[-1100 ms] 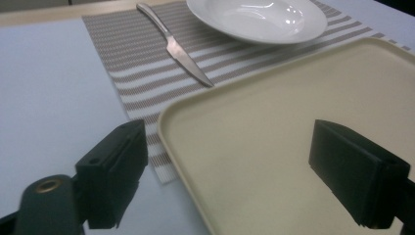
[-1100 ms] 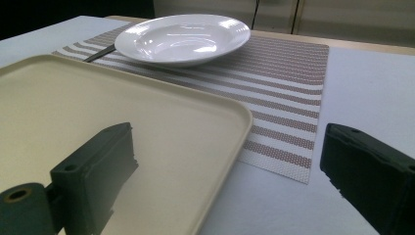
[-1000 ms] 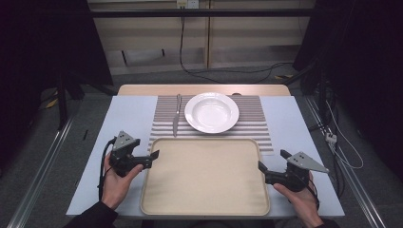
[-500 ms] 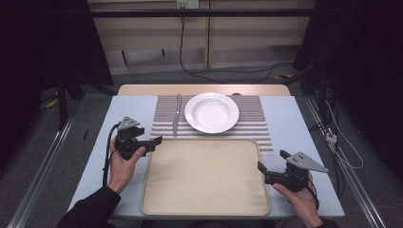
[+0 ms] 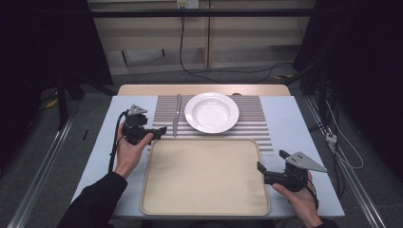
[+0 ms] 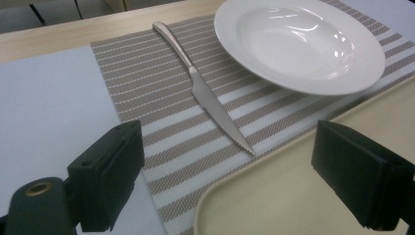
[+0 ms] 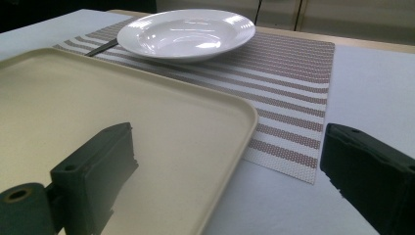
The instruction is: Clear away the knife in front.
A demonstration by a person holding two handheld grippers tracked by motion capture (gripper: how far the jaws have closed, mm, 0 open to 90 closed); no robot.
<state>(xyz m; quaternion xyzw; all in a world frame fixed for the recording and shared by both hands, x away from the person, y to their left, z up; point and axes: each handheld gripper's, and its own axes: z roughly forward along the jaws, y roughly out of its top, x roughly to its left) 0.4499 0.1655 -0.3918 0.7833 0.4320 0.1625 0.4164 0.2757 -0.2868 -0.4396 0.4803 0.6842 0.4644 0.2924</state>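
Just ahead of left hand-held gripper (image 6: 230, 161), knife (image 6: 203, 93)

One round white ceramic plate (image 5: 211, 112) sits on one striped grey-and-white woven placemat (image 5: 256, 124). One silver metal table knife (image 5: 176, 114) lies on that placemat just to the left of the plate. One rectangular beige plastic tray (image 5: 205, 176) lies at the placemat's near edge. Two black two-jaw grippers are there: the left gripper (image 5: 160, 131) left of the placemat, the right gripper (image 5: 271, 165) nearer than it.
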